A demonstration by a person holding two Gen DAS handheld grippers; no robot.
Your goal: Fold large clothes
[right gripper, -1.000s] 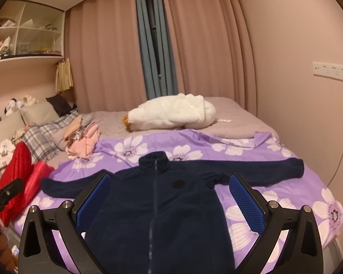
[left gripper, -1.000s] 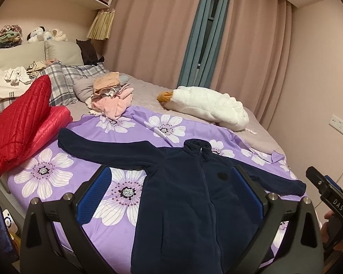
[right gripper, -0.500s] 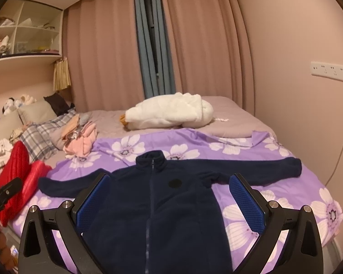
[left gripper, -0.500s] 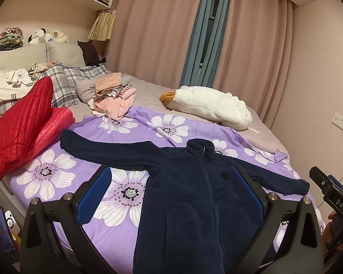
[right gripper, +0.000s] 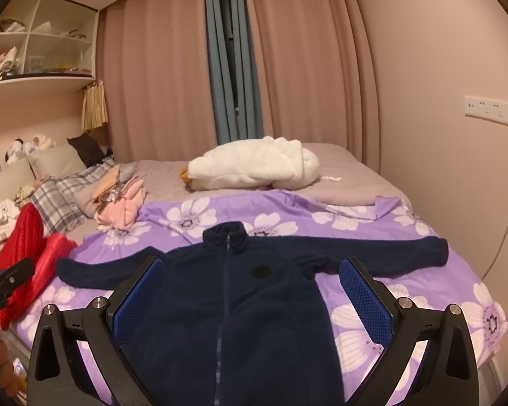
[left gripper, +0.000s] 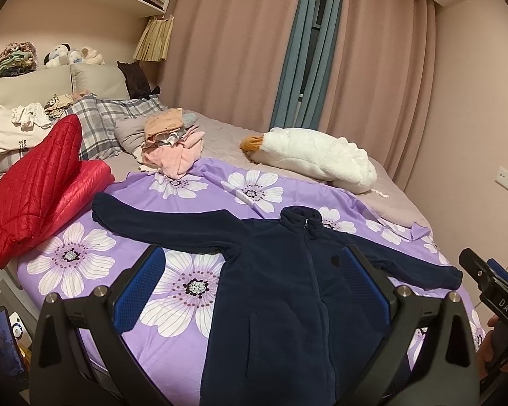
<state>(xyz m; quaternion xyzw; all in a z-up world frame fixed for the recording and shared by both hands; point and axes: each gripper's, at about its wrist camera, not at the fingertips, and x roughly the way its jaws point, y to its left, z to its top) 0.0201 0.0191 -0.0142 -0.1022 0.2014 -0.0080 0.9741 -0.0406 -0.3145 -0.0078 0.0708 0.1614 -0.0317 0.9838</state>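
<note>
A navy fleece jacket [left gripper: 288, 291] [right gripper: 240, 304] lies flat and zipped on a purple flowered sheet [left gripper: 193, 287] [right gripper: 362, 324], both sleeves spread out sideways. My left gripper [left gripper: 250, 280] hangs open above the jacket's left side, apart from the cloth. Over the jacket's lower front, my right gripper [right gripper: 250, 287] is open too, with nothing between its blue pads. The right gripper's body also shows at the right edge of the left wrist view [left gripper: 494, 297].
A red quilted jacket [left gripper: 40, 182] lies at the bed's left edge. A heap of pink and tan clothes [left gripper: 172, 142] and a white plush goose [left gripper: 315, 159] sit farther back. Plaid pillows lie near the headboard. Curtains and a wall stand behind.
Both cameras have drifted slightly back and up, so the jacket sits a little lower and more centred. The jacket has not moved and both grippers stay open.
</note>
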